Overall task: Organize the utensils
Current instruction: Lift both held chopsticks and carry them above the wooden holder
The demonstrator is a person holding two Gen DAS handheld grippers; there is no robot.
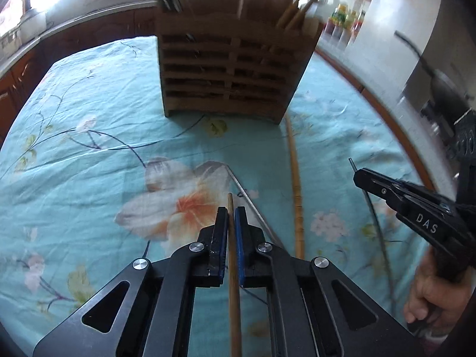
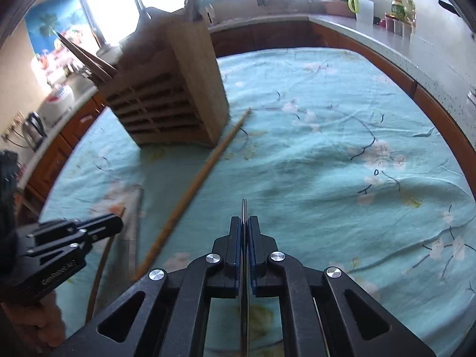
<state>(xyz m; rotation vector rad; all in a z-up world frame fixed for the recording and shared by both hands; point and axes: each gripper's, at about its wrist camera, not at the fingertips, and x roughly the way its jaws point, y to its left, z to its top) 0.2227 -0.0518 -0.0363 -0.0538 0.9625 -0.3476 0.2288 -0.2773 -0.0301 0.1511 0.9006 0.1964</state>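
A slatted wooden utensil holder (image 1: 232, 68) stands on the floral tablecloth and holds chopsticks and metal utensils; it also shows in the right wrist view (image 2: 169, 95). My left gripper (image 1: 231, 217) is shut on a wooden chopstick (image 1: 233, 282) above the cloth. My right gripper (image 2: 244, 223) is shut on a thin metal utensil (image 2: 244, 312), seen edge-on; this gripper shows at the right of the left wrist view (image 1: 361, 175). A second wooden chopstick (image 1: 296, 178) lies on the cloth by the holder's corner (image 2: 190, 187). A metal utensil (image 1: 253, 208) lies beside it.
The turquoise tablecloth (image 2: 327, 148) covers a round table. A kitchen counter (image 2: 386, 35) with bottles and jars curves behind it. A kettle (image 2: 34, 128) and rice cooker (image 2: 59, 98) stand on the left. A dark pan (image 1: 440, 86) sits at the right.
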